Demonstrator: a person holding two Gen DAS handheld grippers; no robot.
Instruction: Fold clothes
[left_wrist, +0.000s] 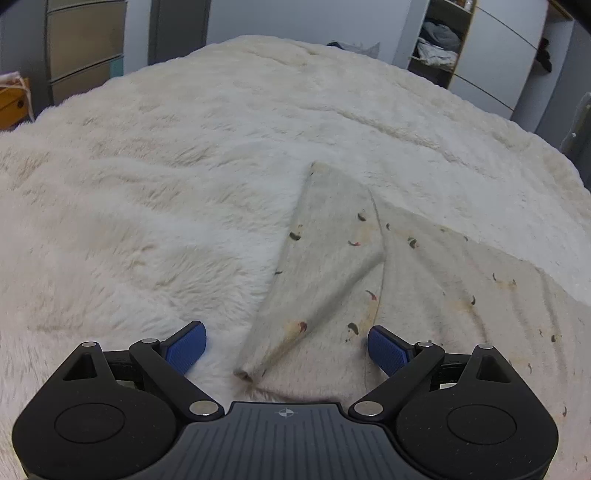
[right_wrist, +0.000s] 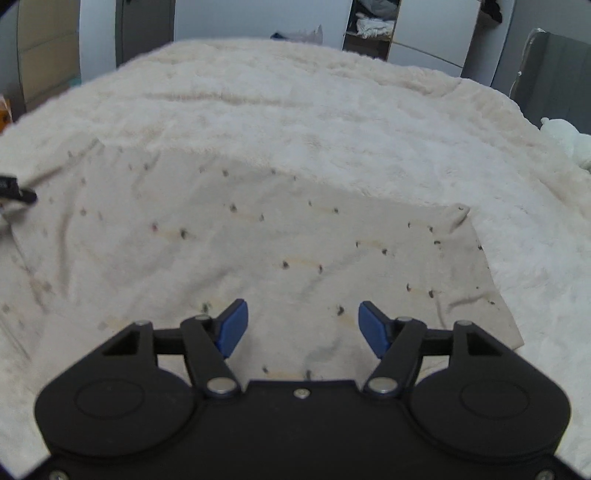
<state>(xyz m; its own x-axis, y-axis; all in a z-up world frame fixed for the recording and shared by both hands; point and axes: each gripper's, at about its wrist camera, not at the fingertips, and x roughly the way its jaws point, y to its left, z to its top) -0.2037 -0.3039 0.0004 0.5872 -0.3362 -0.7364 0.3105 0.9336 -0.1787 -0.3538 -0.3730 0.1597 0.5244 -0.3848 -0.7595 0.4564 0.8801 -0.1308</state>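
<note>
A cream garment with small dark and reddish print marks (right_wrist: 258, 251) lies spread flat on a fluffy white blanket (right_wrist: 295, 110). In the left wrist view one sleeve (left_wrist: 325, 251) is folded over the garment's body (left_wrist: 461, 295), its cuff end lying between my fingers. My left gripper (left_wrist: 286, 347) is open just above that sleeve, nothing held. My right gripper (right_wrist: 303, 328) is open over the garment's near part, nothing between its blue pads. The tip of the left gripper (right_wrist: 14, 192) shows at the right wrist view's left edge.
The blanket (left_wrist: 147, 184) covers the whole bed. Behind it stand a drawer unit (left_wrist: 85, 44), an open shelf with piled clothes (left_wrist: 436, 40) and white cupboard doors (left_wrist: 498, 66). A grey chair (right_wrist: 554, 74) and a white soft toy (right_wrist: 565, 136) are at the right.
</note>
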